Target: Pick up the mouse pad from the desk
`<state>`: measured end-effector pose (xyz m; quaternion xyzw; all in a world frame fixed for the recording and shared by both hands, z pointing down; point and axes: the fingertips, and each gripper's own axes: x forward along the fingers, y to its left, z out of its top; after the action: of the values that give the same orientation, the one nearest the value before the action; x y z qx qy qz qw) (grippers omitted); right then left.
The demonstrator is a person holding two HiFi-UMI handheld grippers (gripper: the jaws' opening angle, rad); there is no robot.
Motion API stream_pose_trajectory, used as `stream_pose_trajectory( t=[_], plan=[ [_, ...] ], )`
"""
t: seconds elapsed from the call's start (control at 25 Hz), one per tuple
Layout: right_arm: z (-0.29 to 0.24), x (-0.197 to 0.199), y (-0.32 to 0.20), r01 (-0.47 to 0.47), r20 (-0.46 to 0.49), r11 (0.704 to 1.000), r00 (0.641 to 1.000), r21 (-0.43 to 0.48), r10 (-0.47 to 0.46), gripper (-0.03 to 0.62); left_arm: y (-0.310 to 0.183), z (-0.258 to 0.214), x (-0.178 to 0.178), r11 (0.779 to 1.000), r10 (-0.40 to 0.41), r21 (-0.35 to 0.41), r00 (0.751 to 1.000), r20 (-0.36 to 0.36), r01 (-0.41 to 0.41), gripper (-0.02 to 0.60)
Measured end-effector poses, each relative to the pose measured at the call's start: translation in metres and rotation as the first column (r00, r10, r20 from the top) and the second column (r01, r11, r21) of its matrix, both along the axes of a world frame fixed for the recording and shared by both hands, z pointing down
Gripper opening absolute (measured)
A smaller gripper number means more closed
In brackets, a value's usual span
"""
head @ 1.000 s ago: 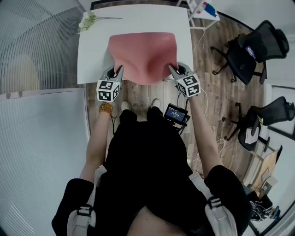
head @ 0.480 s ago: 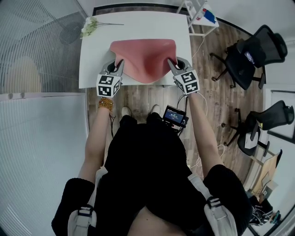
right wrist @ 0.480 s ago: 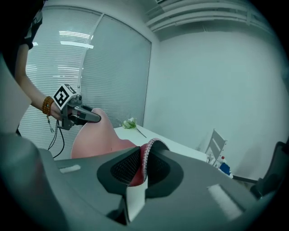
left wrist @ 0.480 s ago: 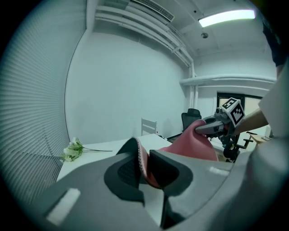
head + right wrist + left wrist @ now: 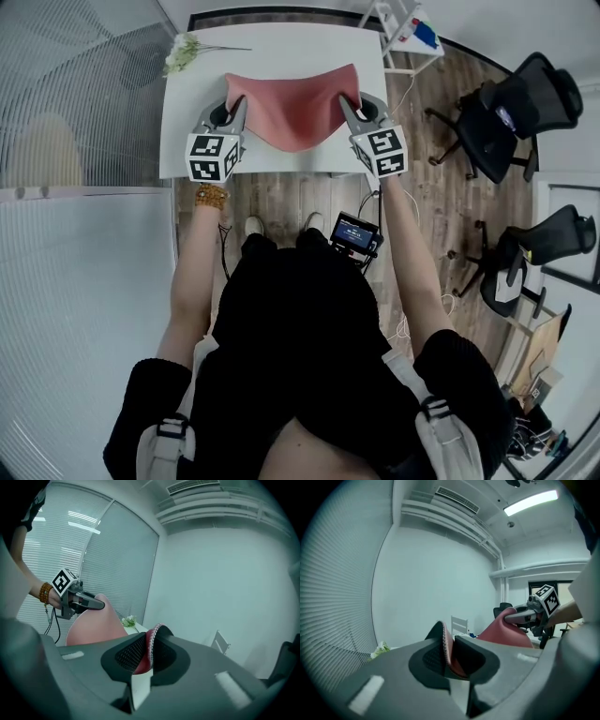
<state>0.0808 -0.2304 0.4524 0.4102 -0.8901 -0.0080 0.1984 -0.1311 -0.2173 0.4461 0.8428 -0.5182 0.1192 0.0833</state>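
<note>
Rising since earlier frames: both tongs lifting together, mouse pad (image 5: 292, 112) coming up off desk (image 5: 183, 141); pickup judged nearly complete. Left gripper (image 5: 236, 105) clamping pad's left corner, right gripper (image 5: 349, 101) clamping right corner. Pad hanging between them, sagging at middle, above desk. Flowers (image 5: 183, 52) lying beyond, untouched.
</note>
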Motion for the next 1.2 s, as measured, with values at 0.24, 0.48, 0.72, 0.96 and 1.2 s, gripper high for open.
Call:
stream_pose_trajectory(
  t=[0.24,0.48,0.72,0.96,1.2],
  plan=[
    [-0.022,-0.012,-0.005,0.006,-0.003,0.999,1.000,0.047,-0.006,0.049,-0.012,-0.019,-0.002,0.999,-0.014,0.037,1.000,0.017,0.014,0.034],
    [-0.049,-0.014,-0.007,-0.014,0.019,0.995,1.000,0.100,0.012,0.048,-0.016,-0.047,0.004,0.995,-0.001,0.096,0.999,0.041,-0.003,0.032],
    [-0.078,-0.015,-0.005,-0.032,0.038,0.985,0.999,0.171,0.026,0.048,-0.016,-0.077,0.008,0.987,-0.006,0.163,0.999,0.047,-0.002,0.032],
    [-0.124,-0.019,-0.002,-0.063,0.061,0.956,0.997,0.285,0.047,0.046,-0.015,-0.120,0.008,0.966,-0.025,0.256,0.999,0.042,0.013,0.029],
    [-0.171,-0.015,0.008,-0.151,0.156,0.914,0.983,0.376,0.098,0.046,-0.004,-0.171,0.010,0.924,-0.067,0.382,0.996,0.062,0.038,0.029]
  ],
)
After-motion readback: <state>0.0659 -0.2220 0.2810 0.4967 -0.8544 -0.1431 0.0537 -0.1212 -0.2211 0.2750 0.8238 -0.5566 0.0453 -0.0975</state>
